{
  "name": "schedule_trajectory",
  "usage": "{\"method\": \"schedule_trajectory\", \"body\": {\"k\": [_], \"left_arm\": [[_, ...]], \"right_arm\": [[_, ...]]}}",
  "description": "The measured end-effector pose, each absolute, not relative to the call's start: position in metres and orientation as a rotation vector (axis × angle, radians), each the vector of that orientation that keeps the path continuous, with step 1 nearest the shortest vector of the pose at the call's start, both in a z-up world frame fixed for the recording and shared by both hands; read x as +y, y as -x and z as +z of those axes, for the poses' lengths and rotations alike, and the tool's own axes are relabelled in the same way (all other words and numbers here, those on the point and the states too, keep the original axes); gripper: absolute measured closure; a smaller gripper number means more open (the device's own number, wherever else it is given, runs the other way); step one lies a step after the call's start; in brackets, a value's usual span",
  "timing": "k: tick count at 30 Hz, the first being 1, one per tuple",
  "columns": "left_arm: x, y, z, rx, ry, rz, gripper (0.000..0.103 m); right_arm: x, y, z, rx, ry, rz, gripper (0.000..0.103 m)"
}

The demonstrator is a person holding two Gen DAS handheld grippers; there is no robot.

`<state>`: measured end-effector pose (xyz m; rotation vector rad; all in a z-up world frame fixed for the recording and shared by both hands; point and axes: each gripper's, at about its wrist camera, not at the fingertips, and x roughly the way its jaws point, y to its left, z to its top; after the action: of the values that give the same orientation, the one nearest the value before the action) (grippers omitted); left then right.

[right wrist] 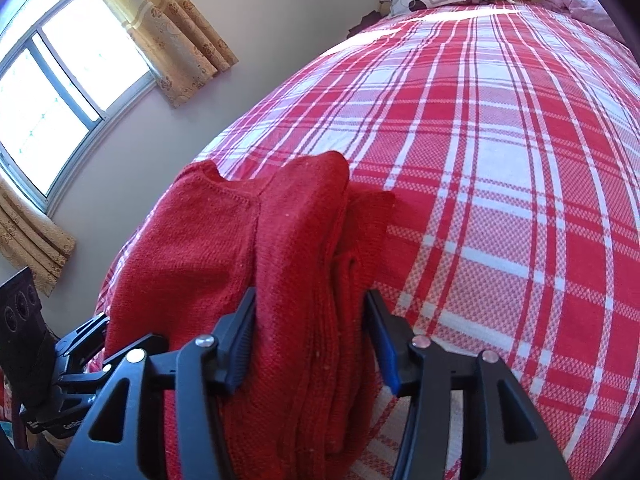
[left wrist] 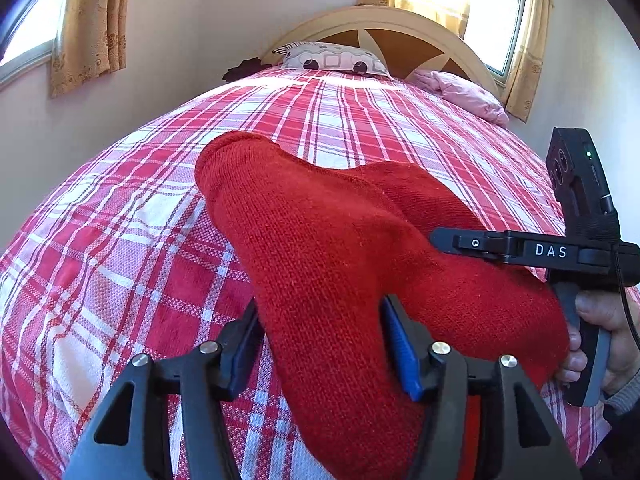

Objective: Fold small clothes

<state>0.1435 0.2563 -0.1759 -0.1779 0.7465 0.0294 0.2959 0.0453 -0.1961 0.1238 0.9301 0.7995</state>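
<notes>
One red knit garment [left wrist: 320,240] on the bed, lying on the red-and-white plaid bedspread [left wrist: 120,220], near the foot end close to both cameras. Two grippers on it, one per hand.

Left gripper [left wrist: 320,344]: jaws spread, garment runs between the two blue-lined fingers [left wrist: 400,352]. Knit looks to touch the right finger; on the left side can't tell if there's a gap. No clear pinch here.

Right gripper [right wrist: 310,344]: jaws apart too, w/ a thick bunched stack of red folds standing between them. Left pad sits against the fabric, right pad just beside it, doesn't look pressed in. From this view the garment [right wrist: 240,260] shows a neck notch at its top edge and one sleeve-like flap off to the right.

In the left view the right gripper [left wrist: 460,240] comes in side-on, lettering "DAS" on its arm, one hand [left wrist: 600,332] wrapped round the grey handle.

Bg count: two pillows at the headboard [left wrist: 400,36], one patterned [left wrist: 336,58], one pink [left wrist: 460,90]. Two windows, both w/ tan floral curtains [left wrist: 92,20]. Sun coming in strong.
</notes>
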Motion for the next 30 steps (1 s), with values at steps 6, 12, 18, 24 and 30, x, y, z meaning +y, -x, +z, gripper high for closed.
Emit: {"method": "schedule_trajectory", "body": {"k": [6, 12, 18, 24, 30], "left_arm": [[0.258, -0.143, -0.177, 0.745, 0.176, 0.071, 0.029], [0.26, -0.14, -0.177, 0.747, 0.185, 0.098, 0.022], [0.254, -0.137, -0.172, 0.746, 0.139, 0.117, 0.022], [0.254, -0.128, -0.158, 0.708, 0.159, 0.127, 0.022], [0.25, -0.11, -0.131, 0.64, 0.132, 0.148, 0.022]], "right_arm": [[0.046, -0.295, -0.196, 0.923, -0.085, 0.743, 0.034], [0.049, -0.293, -0.194, 0.921, -0.052, 0.677, 0.023], [0.048, -0.284, -0.191, 0.903, -0.039, 0.645, 0.018], [0.04, -0.277, -0.184, 0.884, -0.07, 0.621, 0.015], [0.027, -0.255, -0.155, 0.788, -0.055, 0.573, 0.015]]}}
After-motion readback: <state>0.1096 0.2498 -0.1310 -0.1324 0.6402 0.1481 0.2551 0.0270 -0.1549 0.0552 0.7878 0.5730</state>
